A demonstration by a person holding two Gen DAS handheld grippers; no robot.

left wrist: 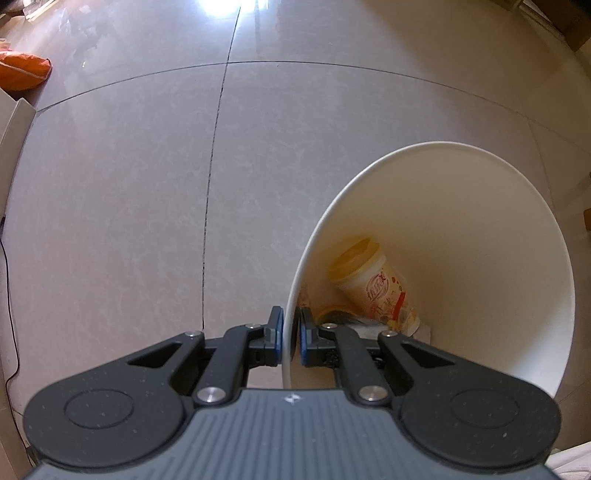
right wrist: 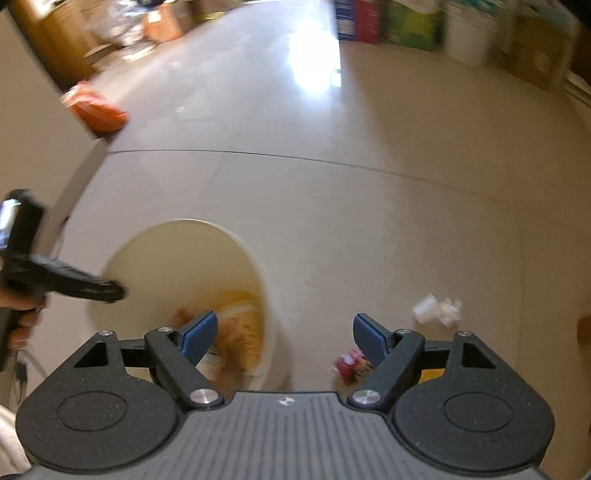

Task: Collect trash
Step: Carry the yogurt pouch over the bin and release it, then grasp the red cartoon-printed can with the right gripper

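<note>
My left gripper [left wrist: 291,332] is shut on the near rim of a white bin [left wrist: 480,229], one pad outside and one inside the wall. Inside the bin lie a yellow printed paper cup [left wrist: 376,288] and other scraps. The right wrist view is blurred. It shows my right gripper [right wrist: 284,332] open and holding nothing, above the floor just right of the bin [right wrist: 177,251]. The left gripper [right wrist: 110,291] reaches the bin's rim from the left there. On the floor lie a red wrapper [right wrist: 349,363] by the right finger and crumpled white paper [right wrist: 437,308] farther right.
An orange bag [left wrist: 22,72] lies on the tiled floor at the far left, beside a pale panel [right wrist: 40,147]. Boxes and white tubs [right wrist: 469,33] line the far wall. A black cable [left wrist: 9,295] runs along the left edge. A hand [right wrist: 22,321] holds the left gripper's handle.
</note>
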